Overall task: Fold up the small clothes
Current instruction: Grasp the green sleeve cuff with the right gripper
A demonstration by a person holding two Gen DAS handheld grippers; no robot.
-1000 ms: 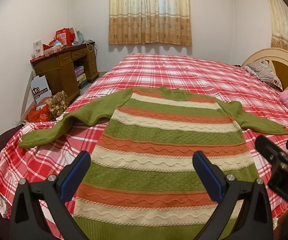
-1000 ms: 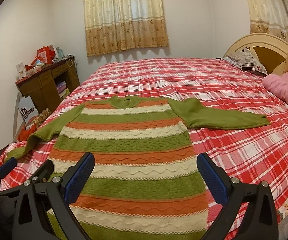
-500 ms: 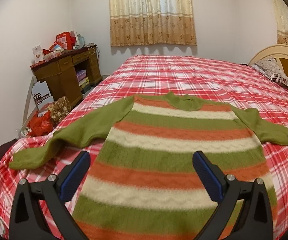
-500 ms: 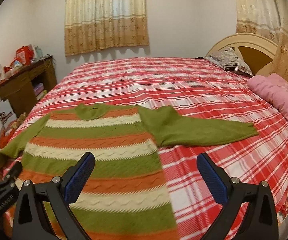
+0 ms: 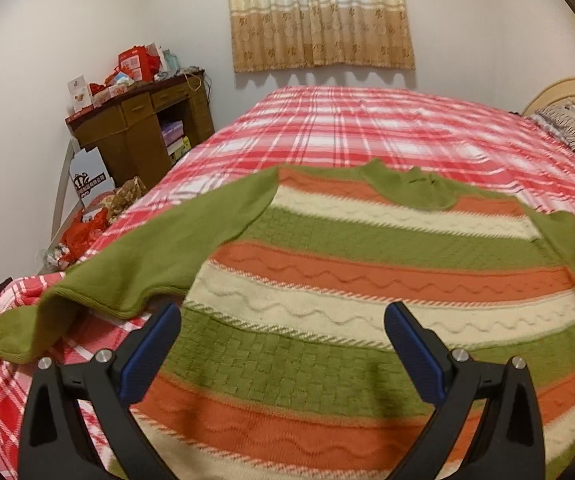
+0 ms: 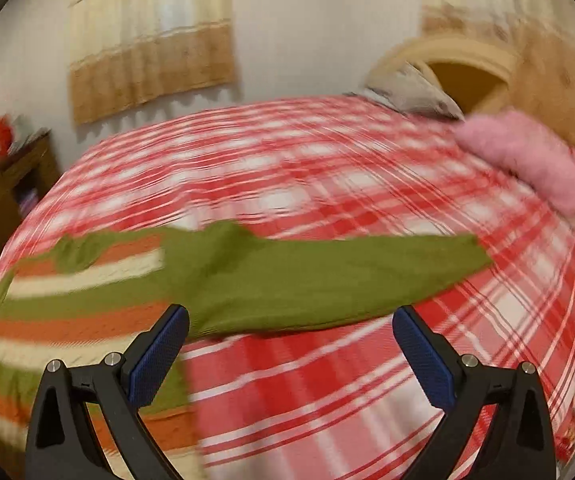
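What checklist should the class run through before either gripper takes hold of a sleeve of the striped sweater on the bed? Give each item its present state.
1. Sweater lies spread on the plaid bedspread, front up: ok.
2. Left gripper jaws stand wide apart, nothing between them: ok.
3. Right gripper jaws stand wide apart, nothing between them: ok.
4. Right-hand sleeve lies stretched out straight ahead of the right gripper: ok.
5. Left-hand sleeve lies flat: not ok; it is rumpled and its cuff droops toward the bed edge.
6. Right wrist view sharp enough to aim: not ok, it is motion-blurred.
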